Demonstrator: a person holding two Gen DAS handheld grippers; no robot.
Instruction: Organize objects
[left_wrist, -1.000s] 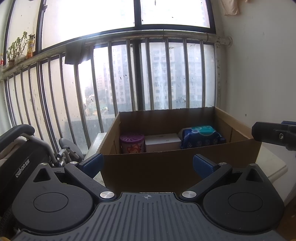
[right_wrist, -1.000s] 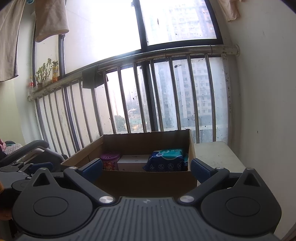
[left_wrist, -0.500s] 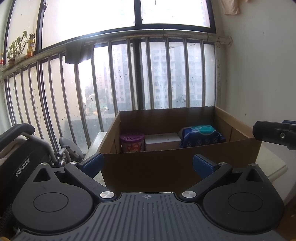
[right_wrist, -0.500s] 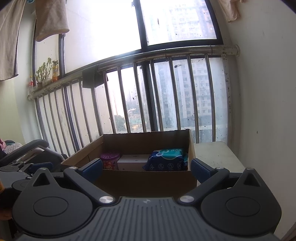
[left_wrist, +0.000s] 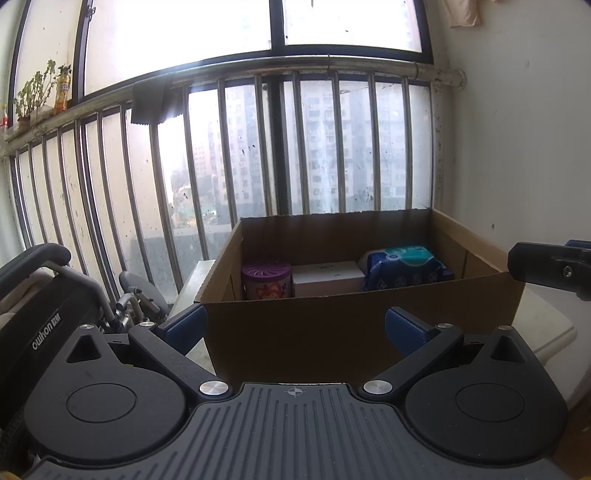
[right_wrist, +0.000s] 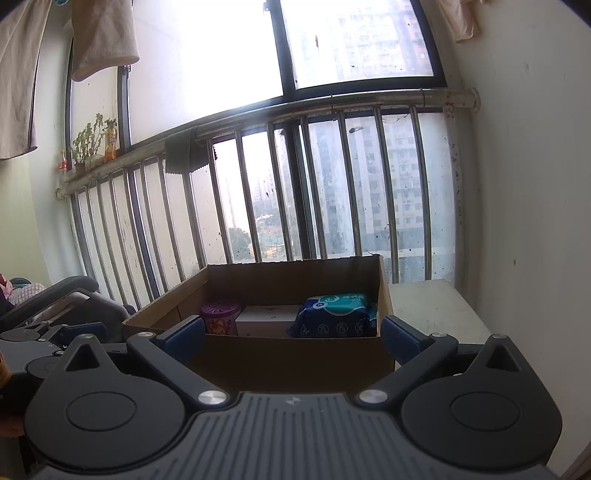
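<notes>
Beside cardboard box (left_wrist: 354, 325), "cuhon" on black frame (left_wrist: 46, 334)

You have one cardboard box (left_wrist: 354, 325) in front of you, holding three items: one purple-lidded round container (left_wrist: 266, 280) at the left, one white box (left_wrist: 327, 277) in the middle, and one blue pack of wet wipes (left_wrist: 404, 264) at the right. You hold two grippers.

You've got a matt brown cardboard box (left_wrist: 343, 325), plain inside. Wipes pack (left_wrist: 404, 266) is glossy plastic film, w/ a matt white paper carton (left_wrist: 327, 277) beside. Railing (left_wrist: 236, 147) is dull, spotted metal. Gripper bodies: matt black plastic, ribbed.
</notes>
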